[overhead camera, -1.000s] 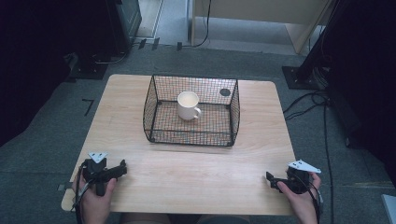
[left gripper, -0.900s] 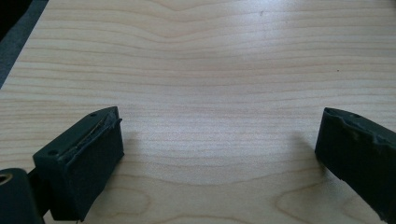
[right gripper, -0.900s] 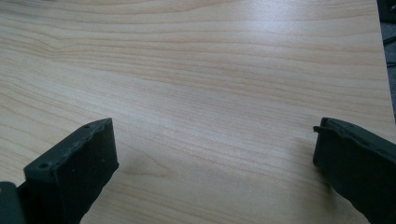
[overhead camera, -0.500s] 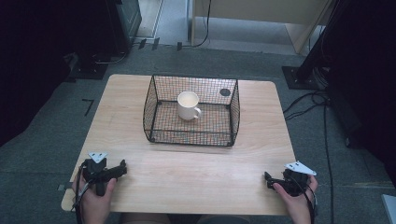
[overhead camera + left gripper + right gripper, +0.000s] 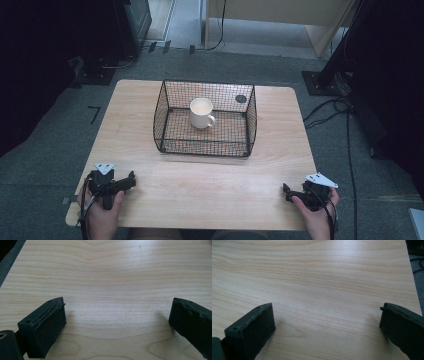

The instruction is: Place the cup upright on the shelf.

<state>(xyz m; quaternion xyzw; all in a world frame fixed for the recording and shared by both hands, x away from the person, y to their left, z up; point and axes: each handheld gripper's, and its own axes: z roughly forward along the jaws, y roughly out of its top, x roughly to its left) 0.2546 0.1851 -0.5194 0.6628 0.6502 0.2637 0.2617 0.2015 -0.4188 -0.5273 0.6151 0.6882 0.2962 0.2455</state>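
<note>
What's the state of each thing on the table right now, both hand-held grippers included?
Left hand-held gripper: open, holding nothing, low over the near left of the table.
Right hand-held gripper: open, holding nothing, low at the near right edge.
Mug: upright inside the basket, handle toward the near right; contents can't be made out.
Wire basket: upright, open at the top, at the table's middle.

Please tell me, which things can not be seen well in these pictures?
- Mug, high view: whether it holds anything; too small to tell.
- Dark round spot behind the wire basket, high view: too small to identify.
- Right gripper, high view: the hand covers most of it.
- Left gripper, left gripper view: jaws cut off by the bottom edge.
</note>
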